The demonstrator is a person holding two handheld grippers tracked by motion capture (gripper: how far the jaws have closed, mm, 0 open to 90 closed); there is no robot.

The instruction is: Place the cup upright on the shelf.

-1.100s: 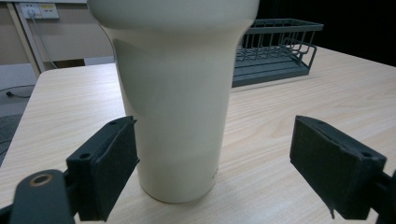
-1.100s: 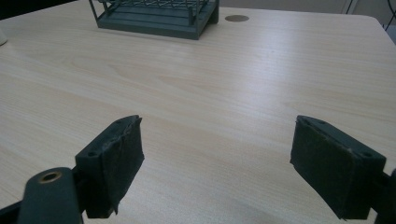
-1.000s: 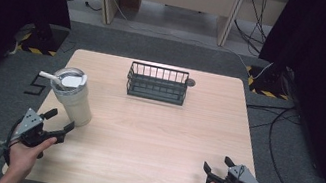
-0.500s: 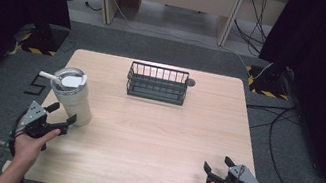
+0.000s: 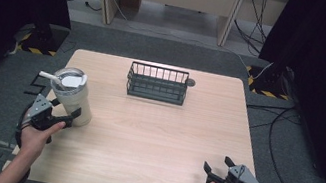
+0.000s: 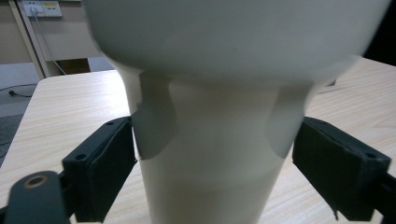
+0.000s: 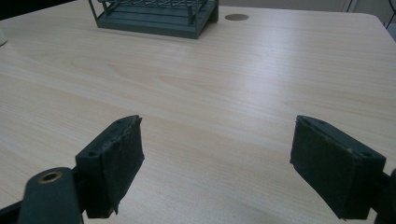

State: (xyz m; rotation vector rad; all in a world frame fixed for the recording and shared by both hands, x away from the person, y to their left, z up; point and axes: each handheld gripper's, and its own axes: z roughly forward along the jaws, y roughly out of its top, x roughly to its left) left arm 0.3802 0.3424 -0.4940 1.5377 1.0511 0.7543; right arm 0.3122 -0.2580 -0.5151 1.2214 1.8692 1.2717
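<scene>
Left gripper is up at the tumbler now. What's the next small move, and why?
Probably close the left gripper on the tumbler. In the left gripper view the cream body stands between the two open jaws, with the left pad about touching and a slight gap at the right one. The tumbler stands upright near the table's left edge, so a gentle squeeze should secure it before any lift.

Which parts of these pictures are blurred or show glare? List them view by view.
Left gripper view: the cream tumbler sits so close that it is soft and out of focus, most of all its wide upper part. Right gripper view: a pale sheen lies across the wooden table, and the wire basket behind is slightly soft. High view: evenly lit table, dark surroundings at both sides.
</scene>
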